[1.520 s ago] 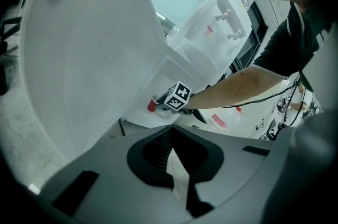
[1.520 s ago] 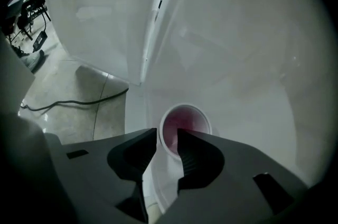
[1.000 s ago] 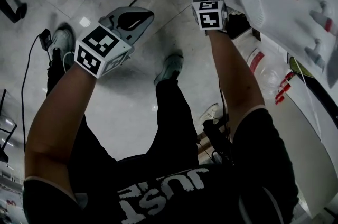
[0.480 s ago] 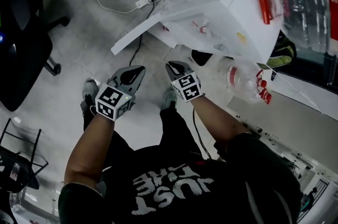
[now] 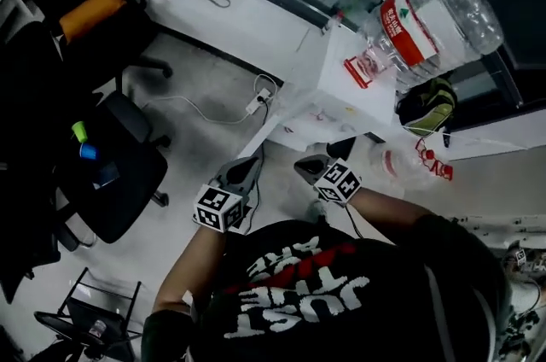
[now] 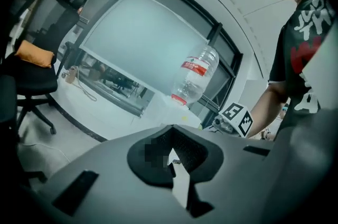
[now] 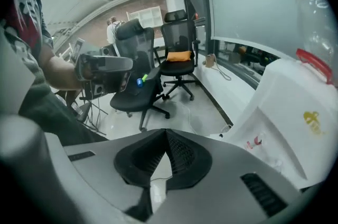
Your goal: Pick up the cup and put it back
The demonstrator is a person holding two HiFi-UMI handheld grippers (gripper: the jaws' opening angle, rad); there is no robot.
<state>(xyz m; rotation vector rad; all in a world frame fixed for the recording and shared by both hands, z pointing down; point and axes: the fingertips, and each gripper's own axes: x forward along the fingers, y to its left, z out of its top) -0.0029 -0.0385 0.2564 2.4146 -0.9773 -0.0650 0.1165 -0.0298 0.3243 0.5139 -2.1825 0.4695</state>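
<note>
Since the earlier frames both grippers have drawn back from the white table [image 5: 286,119] toward the torso, and the right gripper [image 5: 312,167] has left the cup's side. Its jaws, wide apart a second ago, are now pressed together with nothing between them. The left gripper [image 5: 246,170] is likewise closed and empty. Both are held side by side over the floor. The cup [image 7: 256,140] shows only as a small red shape on the table, apart from both grippers. A large clear bottle [image 5: 431,14] leans cap-down on a white box [image 5: 345,83].
</note>
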